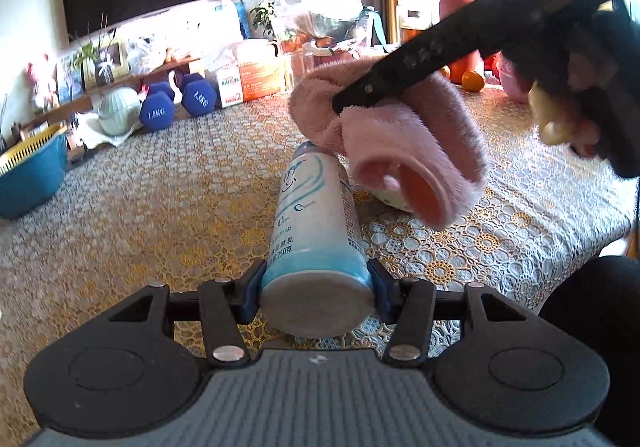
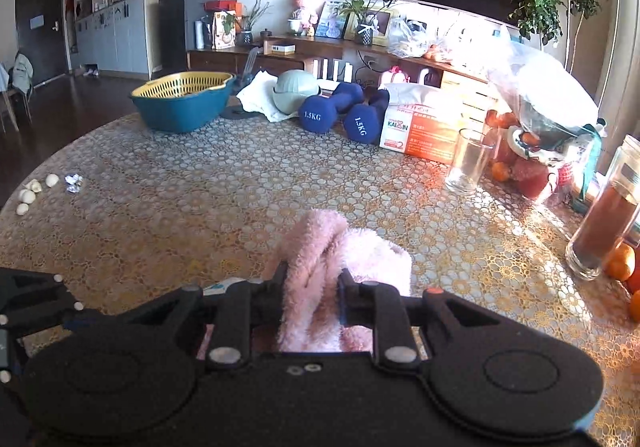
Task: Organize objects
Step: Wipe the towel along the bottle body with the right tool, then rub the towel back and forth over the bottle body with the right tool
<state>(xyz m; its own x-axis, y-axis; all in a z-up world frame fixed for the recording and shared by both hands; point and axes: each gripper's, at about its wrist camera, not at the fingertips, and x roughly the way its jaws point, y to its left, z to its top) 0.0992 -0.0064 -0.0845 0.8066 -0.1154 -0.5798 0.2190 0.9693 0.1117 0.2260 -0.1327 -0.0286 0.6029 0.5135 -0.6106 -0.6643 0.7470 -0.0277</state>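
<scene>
Now, going left to right in the right wrist view, garlic cloves and a foil scrap are lying near the worktop's left edge. A basin is sitting at the far edge, with two dumbbells and a box standing further along that edge. A glass is standing just beside the box, and a jar with oranges touching its base is standing near the right edge.

The left hand-held gripper is clenching a bottle by its base, its fingers pressing on both sides. The bottle is pointing away from the camera, lying level just above the worktop's near edge. Its far end is touching a slipper.

The right hand-held gripper is grasping the pink slipper by its fluffy upper, which is bunching up between the closed fingers. In the left wrist view the slipper is hanging in the air above the middle of the worktop, sole opening tilting toward the camera. I cannot tell what the pale thing beneath it is.
</scene>
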